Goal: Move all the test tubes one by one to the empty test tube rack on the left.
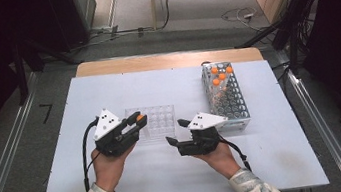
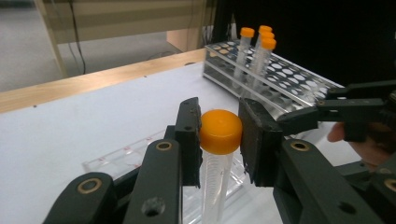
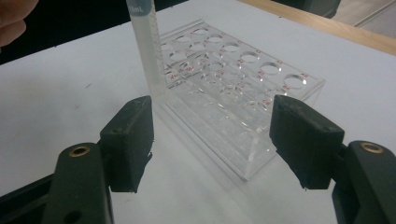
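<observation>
Transfer of a capped tube, with the clear rack [image 1: 158, 122] as landmark. Left hand-held gripper [image 1: 137, 120] clamped on an orange-capped tube [image 2: 218, 154], pads pressing either side just under the cap, tube hanging upright at the near-left corner of the clear rack. Right hand-held gripper [image 1: 176, 131] spread wide and empty, just right of the clear rack and pointing toward it. Metal rack [image 1: 226, 97] with more orange-capped tubes [image 1: 221, 75] well to the right of the clear rack, on the white worktop [image 1: 68, 176].

Probable step: seating the tube in a hole of the clear rack. Best done by keeping the tube vertical, centring its tip over one opening before lowering, then descending straight and slowly. Grip to be released only once the tube rests in the rack. Risk, as judged: a tilted tip catching the rim and nudging the light rack; empty right hand-held gripper well placed to steady it.
</observation>
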`<state>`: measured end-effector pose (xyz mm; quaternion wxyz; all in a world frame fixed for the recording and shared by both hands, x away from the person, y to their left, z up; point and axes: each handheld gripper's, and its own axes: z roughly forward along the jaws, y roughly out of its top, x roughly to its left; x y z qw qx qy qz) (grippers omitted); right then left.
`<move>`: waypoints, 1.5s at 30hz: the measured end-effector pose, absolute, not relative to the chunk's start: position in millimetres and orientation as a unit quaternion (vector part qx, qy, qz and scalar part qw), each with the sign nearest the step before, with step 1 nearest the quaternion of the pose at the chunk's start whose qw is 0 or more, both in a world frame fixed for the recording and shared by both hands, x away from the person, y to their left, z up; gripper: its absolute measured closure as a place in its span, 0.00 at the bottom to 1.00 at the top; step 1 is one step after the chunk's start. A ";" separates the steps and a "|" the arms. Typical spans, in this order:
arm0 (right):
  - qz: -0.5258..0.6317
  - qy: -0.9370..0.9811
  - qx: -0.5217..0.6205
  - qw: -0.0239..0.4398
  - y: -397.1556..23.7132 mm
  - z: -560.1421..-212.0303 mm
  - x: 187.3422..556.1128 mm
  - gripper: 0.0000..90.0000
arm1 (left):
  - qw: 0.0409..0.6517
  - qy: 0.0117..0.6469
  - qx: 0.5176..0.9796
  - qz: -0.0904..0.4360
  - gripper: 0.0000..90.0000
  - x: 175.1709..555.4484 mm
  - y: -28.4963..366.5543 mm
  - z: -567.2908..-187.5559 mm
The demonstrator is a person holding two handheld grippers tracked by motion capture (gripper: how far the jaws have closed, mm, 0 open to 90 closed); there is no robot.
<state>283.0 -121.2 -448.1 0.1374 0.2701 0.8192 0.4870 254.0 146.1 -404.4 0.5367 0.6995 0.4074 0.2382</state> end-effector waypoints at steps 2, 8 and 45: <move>0.488 0.818 0.272 0.139 -122.9 -447.5 282.9 0.32 | 0.537 0.410 0.697 0.240 0.79 254.8 148.8 -402.6; 0.490 0.814 0.276 0.142 -126.3 -447.2 283.6 0.32 | 0.538 0.423 0.682 0.259 0.79 262.3 163.3 -389.3; 0.493 0.809 0.289 0.140 -132.4 -448.7 286.0 0.32 | 0.466 0.441 0.711 0.287 0.78 275.0 165.3 -432.2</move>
